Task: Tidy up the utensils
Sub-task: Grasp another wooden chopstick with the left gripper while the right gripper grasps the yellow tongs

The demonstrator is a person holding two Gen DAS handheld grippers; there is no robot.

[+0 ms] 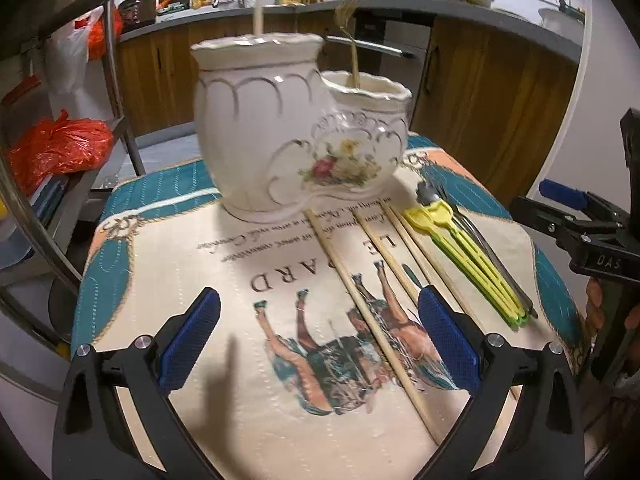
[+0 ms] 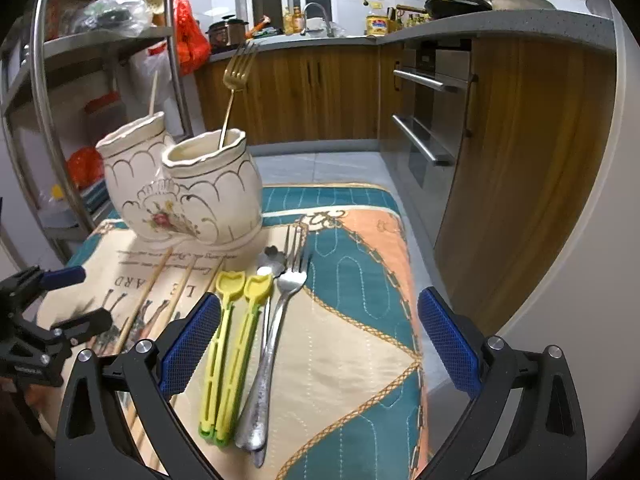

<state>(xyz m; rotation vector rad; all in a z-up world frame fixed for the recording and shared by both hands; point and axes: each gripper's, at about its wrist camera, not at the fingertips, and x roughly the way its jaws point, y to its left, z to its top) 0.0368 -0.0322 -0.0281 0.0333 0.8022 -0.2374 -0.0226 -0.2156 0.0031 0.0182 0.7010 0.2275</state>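
The left gripper (image 1: 318, 344) is wide open and holds nothing. It hangs just above the wooden chopsticks (image 1: 372, 312) that lie on the cloth (image 1: 168, 248). One long stick runs right between its blue pads (image 1: 192, 340). The right gripper (image 2: 318, 344) is wide open too and holds nothing. It hangs over the yellow plastic tools (image 2: 228, 356) and the silver fork (image 2: 276, 320).

The next job looks like picking up one more stick or fork. To do it well, go down straight so one thin stick sits in the middle of the pads. Then squeeze softly and lift it flat off the cloth. The sticks lie close together, so take only one, or they may roll and bump each other. Tip it upright before it goes over the holder.

The holder (image 1: 280, 140) is a white pot with two cups joined together, gold lines and a flower picture. It stands at the far end of the bench (image 2: 360, 320). The tall cup already has one wooden stick (image 1: 258, 12) in it. The short cup has a gold fork (image 2: 236, 76) standing up. So sticks should go in the tall cup and forks in the short one. A small dark spoon (image 2: 272, 260) lies beside the silver fork.
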